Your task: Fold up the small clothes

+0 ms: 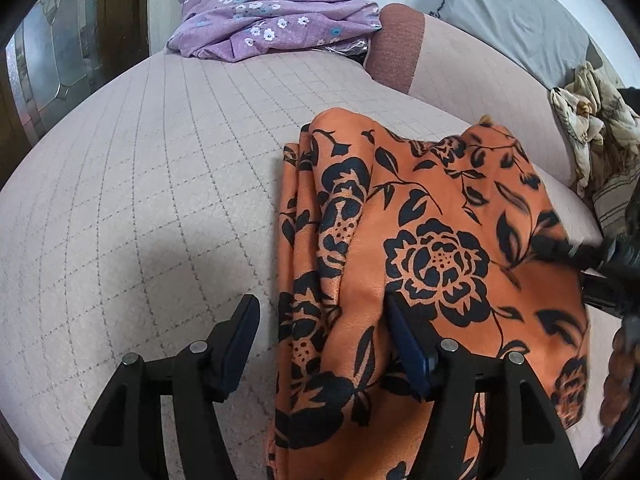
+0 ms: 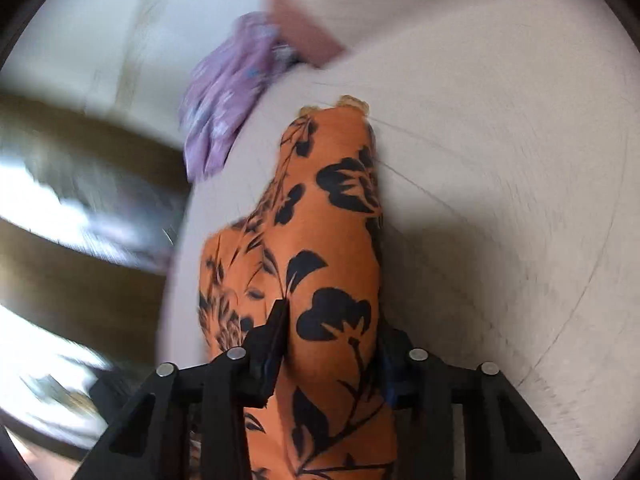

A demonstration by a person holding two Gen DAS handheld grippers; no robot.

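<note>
An orange garment (image 1: 440, 220) with black flowers lies in long folds on the pinkish quilted bed (image 1: 140, 180). My left gripper (image 1: 320, 328) stands open low over its near left edge: the left finger is over bare quilt, the right finger (image 1: 404, 344) rests against the cloth. The right gripper (image 1: 560, 248) reaches in, blurred, from the right edge onto the garment. In the right wrist view the orange garment (image 2: 332, 240) rises as a ridge between the fingers of my right gripper (image 2: 332, 328), which is shut on it; its right finger is mostly hidden by cloth.
A purple flowered garment (image 1: 272, 20) lies crumpled at the far side of the bed, also blurred in the right wrist view (image 2: 228, 100). A grey pillow (image 1: 520, 12) and a crumpled patterned pile (image 1: 588, 120) sit at the far right. A glazed wooden door (image 1: 48, 60) stands left.
</note>
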